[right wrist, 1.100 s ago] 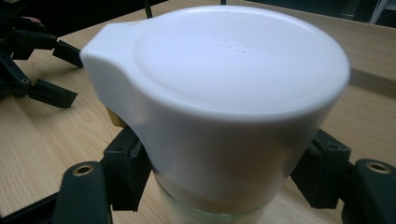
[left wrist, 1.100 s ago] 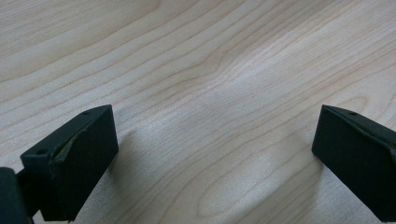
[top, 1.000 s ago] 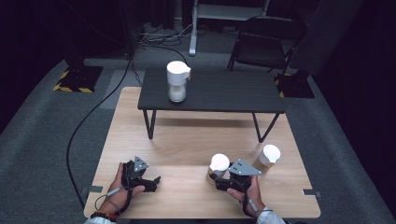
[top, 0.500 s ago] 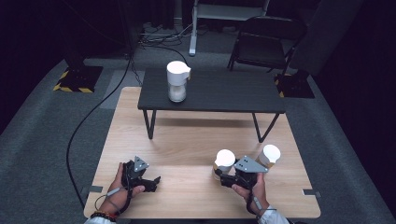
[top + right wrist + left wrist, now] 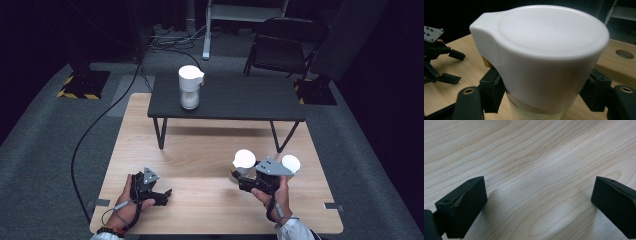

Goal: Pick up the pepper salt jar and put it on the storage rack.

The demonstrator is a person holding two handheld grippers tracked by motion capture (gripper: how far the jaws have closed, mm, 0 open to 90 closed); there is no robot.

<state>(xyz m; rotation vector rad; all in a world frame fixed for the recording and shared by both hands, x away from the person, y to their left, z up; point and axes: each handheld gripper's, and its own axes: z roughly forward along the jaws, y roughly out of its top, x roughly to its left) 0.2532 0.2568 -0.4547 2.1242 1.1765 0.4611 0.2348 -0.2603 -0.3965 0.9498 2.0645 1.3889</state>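
My right gripper (image 5: 242, 176) is shut on a clear jar with a white spouted lid (image 5: 244, 159), held a little above the light wooden table (image 5: 200, 150) at its front right. In the right gripper view the jar (image 5: 549, 45) stands upright between the black jaws, which press on its sides just below the lid. My left gripper (image 5: 166, 196) rests at the front left, open, pointing right. In the left gripper view its jaws (image 5: 539, 205) stand wide apart over bare wood with nothing between them.
A second white-lidded jar (image 5: 291, 163) stands just right of the right hand. A third jar (image 5: 190, 92) stands on the low black table (image 5: 240, 100) behind. A black cable (image 5: 95, 130) trails off the left; a chair (image 5: 285, 40) sits at the back.
My right gripper has lifted the jar off the wooden table and shifted it slightly right. The left gripper and the other two jars have not moved.
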